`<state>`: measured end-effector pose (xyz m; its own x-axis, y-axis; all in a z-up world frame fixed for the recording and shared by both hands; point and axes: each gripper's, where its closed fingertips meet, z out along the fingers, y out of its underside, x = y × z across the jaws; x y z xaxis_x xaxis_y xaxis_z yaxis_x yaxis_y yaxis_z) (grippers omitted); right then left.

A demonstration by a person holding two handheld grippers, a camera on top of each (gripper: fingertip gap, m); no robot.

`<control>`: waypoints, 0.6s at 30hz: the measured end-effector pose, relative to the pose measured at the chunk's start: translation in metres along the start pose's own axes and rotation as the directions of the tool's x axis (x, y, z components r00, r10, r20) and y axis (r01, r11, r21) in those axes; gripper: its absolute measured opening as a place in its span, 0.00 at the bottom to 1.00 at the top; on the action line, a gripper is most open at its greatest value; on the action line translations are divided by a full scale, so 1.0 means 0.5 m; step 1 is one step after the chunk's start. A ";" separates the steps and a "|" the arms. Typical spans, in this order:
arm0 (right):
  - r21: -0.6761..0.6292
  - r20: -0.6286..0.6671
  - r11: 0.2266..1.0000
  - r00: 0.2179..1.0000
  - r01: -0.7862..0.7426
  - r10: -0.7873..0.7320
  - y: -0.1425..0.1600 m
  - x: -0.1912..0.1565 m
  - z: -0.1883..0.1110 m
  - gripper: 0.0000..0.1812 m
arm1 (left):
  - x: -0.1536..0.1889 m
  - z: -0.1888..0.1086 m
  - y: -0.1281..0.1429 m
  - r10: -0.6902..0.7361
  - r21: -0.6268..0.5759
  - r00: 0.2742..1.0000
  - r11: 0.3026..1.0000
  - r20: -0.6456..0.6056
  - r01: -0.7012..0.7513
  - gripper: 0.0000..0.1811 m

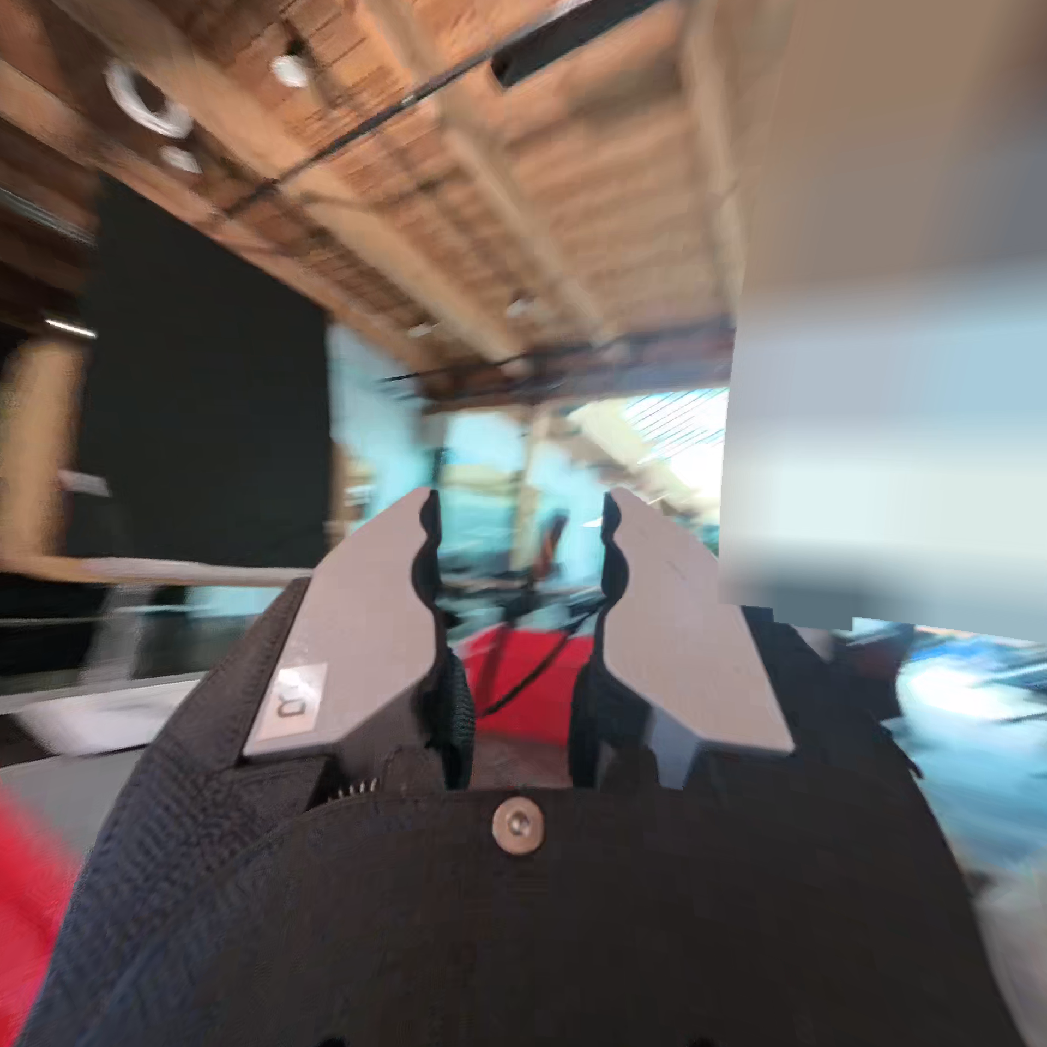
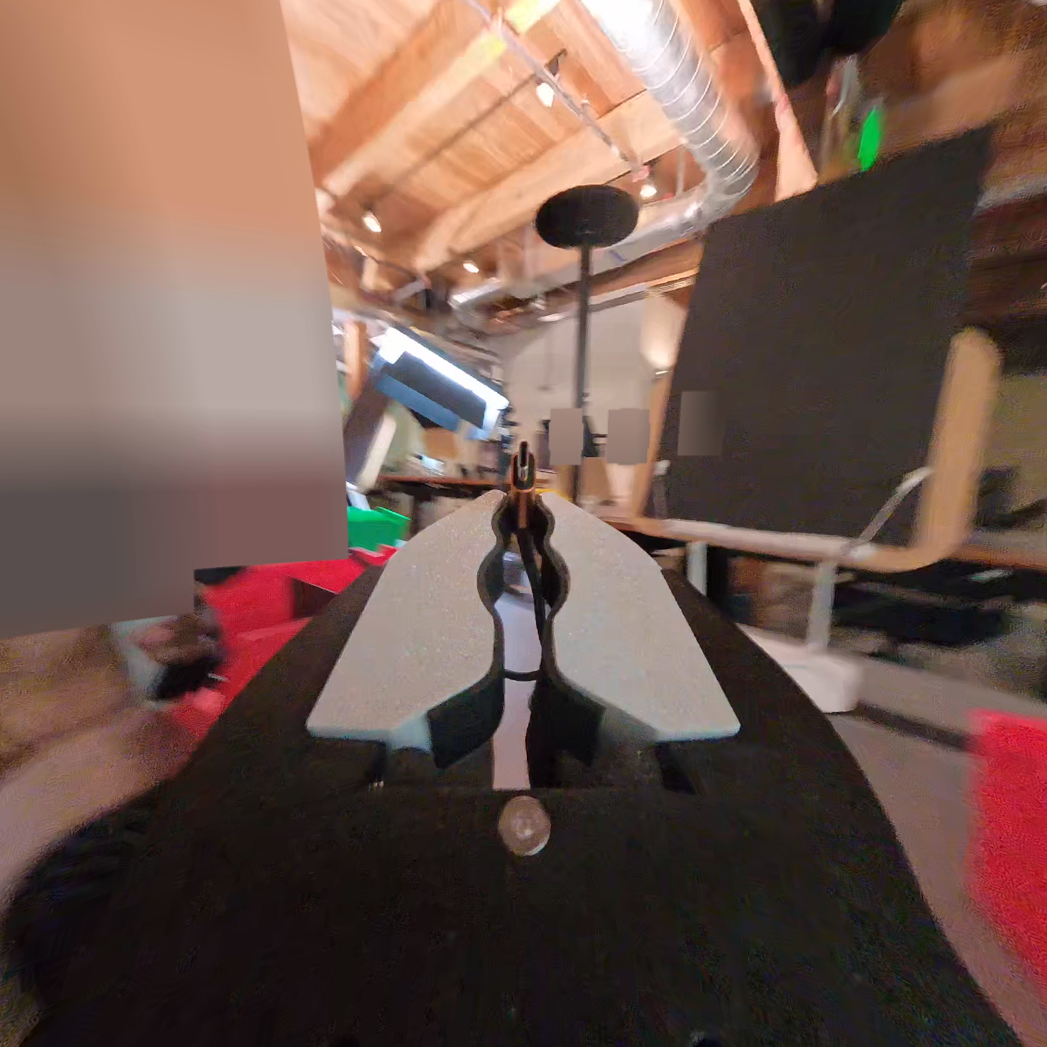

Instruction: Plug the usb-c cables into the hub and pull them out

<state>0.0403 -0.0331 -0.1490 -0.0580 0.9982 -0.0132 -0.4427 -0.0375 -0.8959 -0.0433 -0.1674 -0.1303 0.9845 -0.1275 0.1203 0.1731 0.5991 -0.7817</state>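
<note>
My right gripper [image 2: 522,498] is shut on a usb-c cable plug [image 2: 522,470]. The plug's metal tip sticks out past the fingertips and points away from me. Its thin black cable [image 2: 538,600] runs back between the grey fingers [image 2: 436,617]. My left gripper [image 1: 521,498] is open and empty, with a wide gap between its grey fingers [image 1: 368,612]. Both views are tilted upward toward the wooden ceiling. The left wrist view is blurred by motion. The hub is not in view.
A red surface [image 1: 527,680] with a thin black cable [image 1: 532,674] across it shows between my left fingers. Red patches [image 2: 266,600] lie left and right of the right gripper. A black panel [image 2: 816,362], a light wooden chair frame [image 2: 963,453] and a black lamp [image 2: 586,215] stand ahead.
</note>
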 end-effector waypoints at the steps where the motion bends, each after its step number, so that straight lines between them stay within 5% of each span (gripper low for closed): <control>1: -0.045 -0.065 0.972 0.970 0.232 -0.234 -0.011 0.017 -0.001 0.03 | -0.017 -0.007 -0.007 0.173 -0.061 0.980 0.984 0.101 -0.167 0.31; 4: -0.214 -0.084 0.695 0.696 0.687 -0.713 -0.018 0.021 0.006 0.03 | 0.023 0.005 -0.017 0.568 -0.187 0.814 0.819 0.123 -0.543 0.28; 7: -0.295 0.030 0.398 0.424 0.869 -0.905 0.017 -0.016 0.014 0.03 | 0.110 0.058 0.081 0.564 -0.318 0.820 0.762 -0.100 -0.564 0.23; 9: -0.307 0.106 0.268 0.312 0.913 -0.944 0.044 -0.042 0.018 0.03 | 0.139 0.082 0.139 0.538 -0.374 0.825 0.739 -0.172 -0.560 0.21; 13: -0.304 0.173 0.200 0.260 0.931 -0.950 0.067 -0.063 0.020 0.03 | 0.140 0.088 0.198 0.505 -0.464 0.836 0.701 -0.213 -0.542 0.17; 18: -0.281 0.224 0.195 0.261 0.940 -0.939 0.088 -0.086 0.027 0.03 | 0.133 0.083 0.207 0.432 -0.490 0.878 0.731 -0.207 -0.475 0.14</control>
<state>0.0113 -0.0780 -0.1821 0.2005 0.2858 0.9371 0.1106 0.9438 -0.3115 0.0411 -0.0810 -0.1778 0.9334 -0.0168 -0.3585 -0.3546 0.1108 -0.9284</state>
